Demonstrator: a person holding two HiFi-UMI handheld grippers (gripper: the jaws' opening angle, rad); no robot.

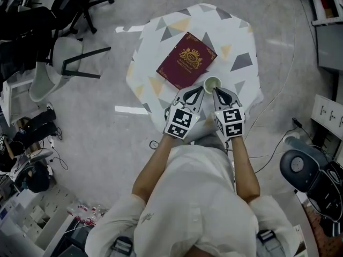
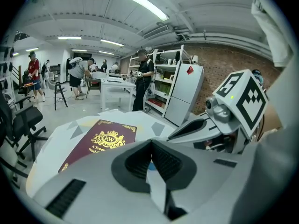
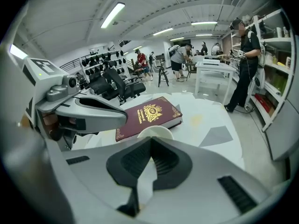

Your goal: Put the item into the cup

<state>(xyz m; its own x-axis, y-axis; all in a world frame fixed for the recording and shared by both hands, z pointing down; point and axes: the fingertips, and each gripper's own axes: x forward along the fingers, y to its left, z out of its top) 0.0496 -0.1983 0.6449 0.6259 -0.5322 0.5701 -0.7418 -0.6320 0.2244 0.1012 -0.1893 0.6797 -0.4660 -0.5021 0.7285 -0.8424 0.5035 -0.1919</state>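
At the near edge of the worktop (image 1: 236, 36), the cup (image 1: 212, 83) is standing upright, just beside the book's (image 1: 186, 60) near corner and right ahead of both tongs. I am not finding the item anywhere on the cloth (image 1: 155, 47). I am seeing only a pale bluish speck in the slit of the left tongs (image 2: 150, 144), and I cannot tell whether it is a thing pinched there or the print beneath. If it is the item, I am judging it tiny, light and easy to lose, best nipped at the very tips. The left tongs are sitting closed tip to tip. The right tongs (image 3: 150, 142) are likewise pressing together, gripping nothing I can see, with the cup's rim just past them. The cup is looking like thin pale paper, round and open-topped: light, crushable, quick to tip if nudged. The book is lying flat, a stiff maroon hardback with gilt stamping, on smooth white cloth printed with grey and yellow triangles.
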